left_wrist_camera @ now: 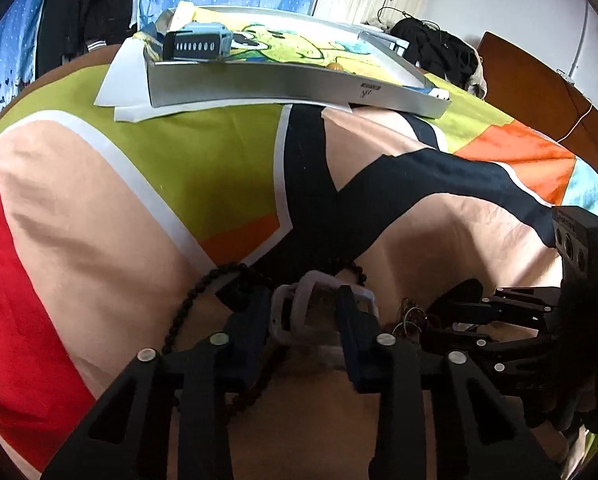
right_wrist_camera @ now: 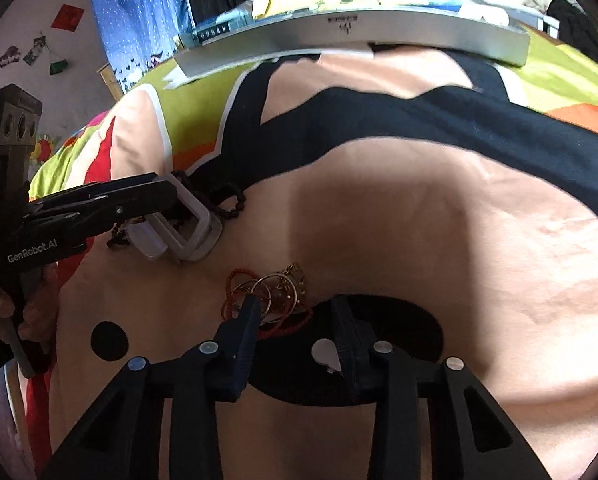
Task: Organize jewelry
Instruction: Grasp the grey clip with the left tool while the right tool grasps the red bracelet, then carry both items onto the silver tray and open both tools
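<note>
On the patterned bedspread my left gripper [left_wrist_camera: 303,312] is shut on a white translucent bracelet of square links [left_wrist_camera: 319,280], which lies over a string of dark beads [left_wrist_camera: 187,304]. From the right wrist view the left gripper [right_wrist_camera: 171,200] meets the white bracelet [right_wrist_camera: 191,228] from the left, with the dark beads [right_wrist_camera: 231,196] behind. My right gripper [right_wrist_camera: 295,316] points down at a tangle of gold rings and red cord [right_wrist_camera: 279,292]. Its left fingertip touches the tangle and the right one stands clear. The right gripper [left_wrist_camera: 439,320] also shows beside the gold tangle [left_wrist_camera: 409,316].
A shallow silver tray [left_wrist_camera: 299,88] with a cartoon lining sits at the far side of the bed on white sheets, holding a blue and black watch [left_wrist_camera: 197,44]. A wooden headboard [left_wrist_camera: 539,88] and dark clothes lie at the back right. A hand [right_wrist_camera: 3,308] holds the left tool.
</note>
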A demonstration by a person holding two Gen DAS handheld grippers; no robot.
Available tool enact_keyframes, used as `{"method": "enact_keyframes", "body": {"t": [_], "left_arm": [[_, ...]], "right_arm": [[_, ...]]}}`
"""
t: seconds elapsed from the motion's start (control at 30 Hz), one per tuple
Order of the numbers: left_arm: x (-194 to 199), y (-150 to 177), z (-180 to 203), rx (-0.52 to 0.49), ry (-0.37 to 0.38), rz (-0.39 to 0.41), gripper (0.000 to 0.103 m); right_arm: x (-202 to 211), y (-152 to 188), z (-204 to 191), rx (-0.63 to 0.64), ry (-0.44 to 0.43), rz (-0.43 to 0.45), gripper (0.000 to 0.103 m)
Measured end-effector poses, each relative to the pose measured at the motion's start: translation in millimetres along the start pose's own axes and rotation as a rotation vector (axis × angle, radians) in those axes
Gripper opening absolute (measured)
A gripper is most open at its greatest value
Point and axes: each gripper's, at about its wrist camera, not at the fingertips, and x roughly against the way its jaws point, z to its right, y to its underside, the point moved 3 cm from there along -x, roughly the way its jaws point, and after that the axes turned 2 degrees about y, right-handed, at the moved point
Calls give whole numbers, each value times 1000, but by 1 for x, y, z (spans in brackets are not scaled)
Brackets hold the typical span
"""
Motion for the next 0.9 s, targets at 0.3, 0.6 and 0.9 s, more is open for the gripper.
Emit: {"method": "enact_keyframes", "body": {"t": [0.3, 0.6, 0.9], "left_arm": [[9, 7, 8, -11, 21, -11, 6], [31, 23, 30, -13, 18, 4, 2], [52, 40, 50, -15, 29, 4, 2]], "right_arm": [[-4, 5, 4, -80, -27, -48, 9], [36, 20, 3, -133, -35, 47, 5], [73, 37, -10, -107, -14, 93, 5]]}}
